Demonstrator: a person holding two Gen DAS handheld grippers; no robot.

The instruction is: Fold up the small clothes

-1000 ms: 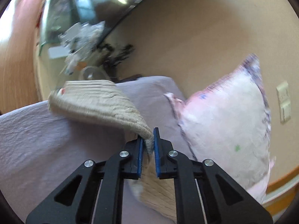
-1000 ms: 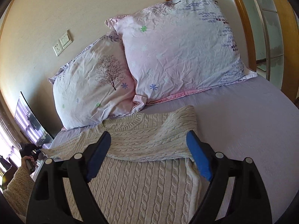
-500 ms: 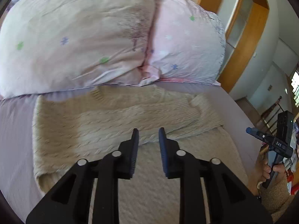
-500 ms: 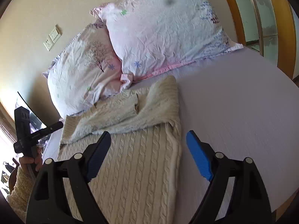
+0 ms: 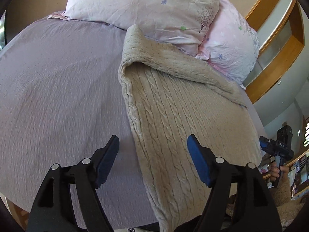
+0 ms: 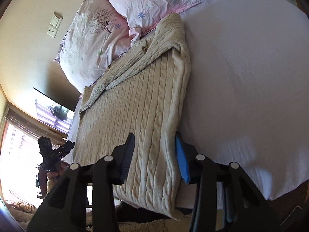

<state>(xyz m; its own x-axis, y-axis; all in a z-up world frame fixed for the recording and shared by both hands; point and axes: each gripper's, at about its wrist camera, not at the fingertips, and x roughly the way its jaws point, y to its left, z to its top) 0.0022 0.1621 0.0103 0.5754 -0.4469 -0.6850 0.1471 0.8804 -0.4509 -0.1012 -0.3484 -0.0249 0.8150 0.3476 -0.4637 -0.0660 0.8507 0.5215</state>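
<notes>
Left wrist view: the cable-knit sweater (image 5: 183, 116) is seen spread on the lilac bed (image 5: 58, 87) below two pillows (image 5: 154, 5), its edge lying between the spread jaws of the left hand-held gripper (image 5: 152, 154), while the right hand-held gripper (image 6: 154, 154) is likewise held open astride the opposite edge.

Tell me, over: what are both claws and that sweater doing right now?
Left gripper open, empty, over sweater's edge. Right gripper open, straddling the other edge. Beige cable-knit sweater flat on lilac bedsheet, sleeves folded in. Nothing blocking.
</notes>
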